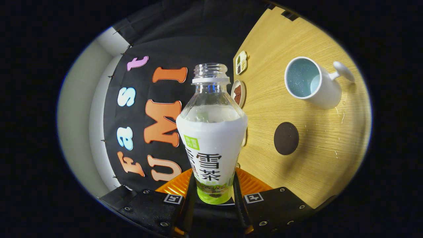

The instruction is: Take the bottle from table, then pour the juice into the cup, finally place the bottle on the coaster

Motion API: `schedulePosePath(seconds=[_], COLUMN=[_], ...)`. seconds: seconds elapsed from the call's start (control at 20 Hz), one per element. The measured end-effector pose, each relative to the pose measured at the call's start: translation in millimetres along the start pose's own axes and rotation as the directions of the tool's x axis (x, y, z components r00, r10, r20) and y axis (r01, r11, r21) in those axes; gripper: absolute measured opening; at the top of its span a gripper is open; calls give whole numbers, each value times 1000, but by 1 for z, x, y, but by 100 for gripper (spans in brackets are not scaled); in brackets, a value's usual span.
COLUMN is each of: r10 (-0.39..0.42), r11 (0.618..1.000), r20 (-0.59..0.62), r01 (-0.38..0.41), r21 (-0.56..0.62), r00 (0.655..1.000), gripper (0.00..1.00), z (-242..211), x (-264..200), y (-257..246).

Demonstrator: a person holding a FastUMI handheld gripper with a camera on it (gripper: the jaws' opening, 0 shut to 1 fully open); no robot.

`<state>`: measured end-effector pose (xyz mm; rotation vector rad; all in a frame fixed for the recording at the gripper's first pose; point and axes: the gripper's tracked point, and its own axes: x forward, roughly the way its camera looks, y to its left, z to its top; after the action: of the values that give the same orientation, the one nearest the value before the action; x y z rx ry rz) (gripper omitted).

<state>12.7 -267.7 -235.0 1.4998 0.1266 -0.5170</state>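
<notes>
A light wooden table [317,155] is seen tilted, bearing a white handled cup [312,82] and, nearer, a dark round coaster [286,138]. An uncapped clear plastic bottle [211,132] is pinched between the gripper [213,195] fingers, apart from both. Juice may be spilled short of the cup if tipped early.

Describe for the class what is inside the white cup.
The white cup holds pale blue liquid pooled low, its inner wall wet. The tongs grip the open bottle; the cup's bottom is covered by liquid.
</notes>
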Motion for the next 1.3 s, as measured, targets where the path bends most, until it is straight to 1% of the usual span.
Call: schedulePosePath(seconds=[0.4, 0.6, 1.15, 1.3], r10=[-2, -2, -24, -26], r11=[996, 991, 977, 977], r20=[-3, -11, -7, -6], r01=[2, 4, 25, 27], r21=[93, 137, 212, 212], r00=[1000, 1000, 1000, 1000], gripper=[53, 53, 53, 53], z=[1, 2, 7, 7], x=[2, 11, 13, 11], y=[0, 7, -9, -5])
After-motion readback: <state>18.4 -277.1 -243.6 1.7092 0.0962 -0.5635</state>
